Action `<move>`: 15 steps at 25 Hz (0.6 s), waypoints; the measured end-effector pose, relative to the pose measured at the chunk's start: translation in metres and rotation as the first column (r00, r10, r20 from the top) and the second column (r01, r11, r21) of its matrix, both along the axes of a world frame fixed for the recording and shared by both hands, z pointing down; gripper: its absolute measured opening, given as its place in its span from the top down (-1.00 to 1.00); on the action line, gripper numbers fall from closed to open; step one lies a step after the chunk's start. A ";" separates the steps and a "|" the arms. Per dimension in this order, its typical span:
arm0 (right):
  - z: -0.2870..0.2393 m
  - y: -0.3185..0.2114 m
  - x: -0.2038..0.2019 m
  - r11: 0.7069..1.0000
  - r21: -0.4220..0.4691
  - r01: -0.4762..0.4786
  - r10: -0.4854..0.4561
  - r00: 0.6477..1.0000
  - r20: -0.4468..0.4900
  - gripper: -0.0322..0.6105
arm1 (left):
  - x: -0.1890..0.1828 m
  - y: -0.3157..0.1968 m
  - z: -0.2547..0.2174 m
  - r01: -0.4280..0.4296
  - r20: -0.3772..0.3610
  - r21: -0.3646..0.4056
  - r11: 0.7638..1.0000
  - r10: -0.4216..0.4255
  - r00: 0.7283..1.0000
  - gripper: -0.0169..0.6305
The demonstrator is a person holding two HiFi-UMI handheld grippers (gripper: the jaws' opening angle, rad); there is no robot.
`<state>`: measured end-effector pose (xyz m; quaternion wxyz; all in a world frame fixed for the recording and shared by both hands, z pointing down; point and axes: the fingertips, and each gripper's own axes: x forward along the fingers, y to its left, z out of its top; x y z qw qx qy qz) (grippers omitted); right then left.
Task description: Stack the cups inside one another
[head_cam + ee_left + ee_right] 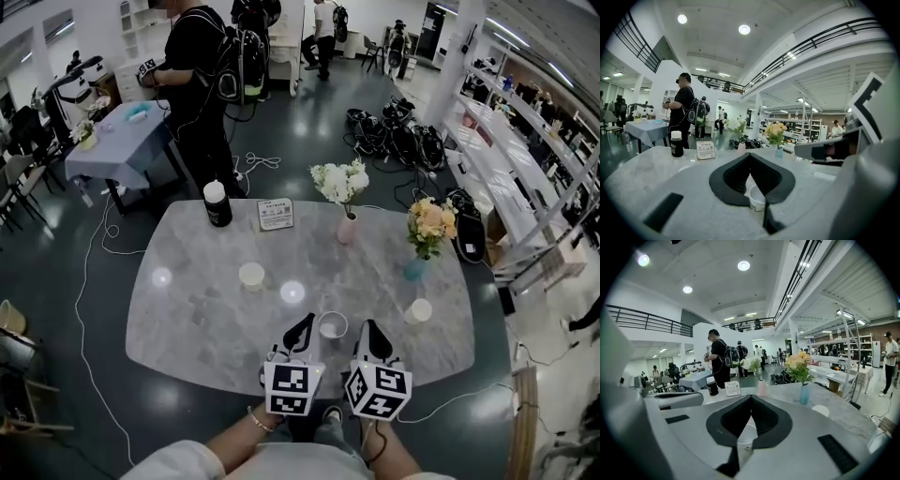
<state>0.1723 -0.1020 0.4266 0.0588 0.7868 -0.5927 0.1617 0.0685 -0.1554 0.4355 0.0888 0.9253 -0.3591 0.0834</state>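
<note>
Squarely upright cup (333, 325), mouth up, axis vertical

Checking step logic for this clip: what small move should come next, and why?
Probably open the right gripper and ease its jaws around the nearest cup. Its jaws are shut on nothing, that cup stands free just beside it, and the far cup and the right-hand cup sit apart.

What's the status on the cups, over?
Left gripper and right gripper shut, empty. Nearest cup just ahead of both; two more cups apart on the table, none stacked. Vases, bottle, card farther back, not in the way.
</note>
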 end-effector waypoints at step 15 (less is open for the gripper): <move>0.021 0.042 0.067 0.994 -0.042 -0.101 0.102 0.994 0.027 0.89 | 0.074 0.039 0.024 -0.087 0.034 -0.056 0.995 0.089 0.995 0.95</move>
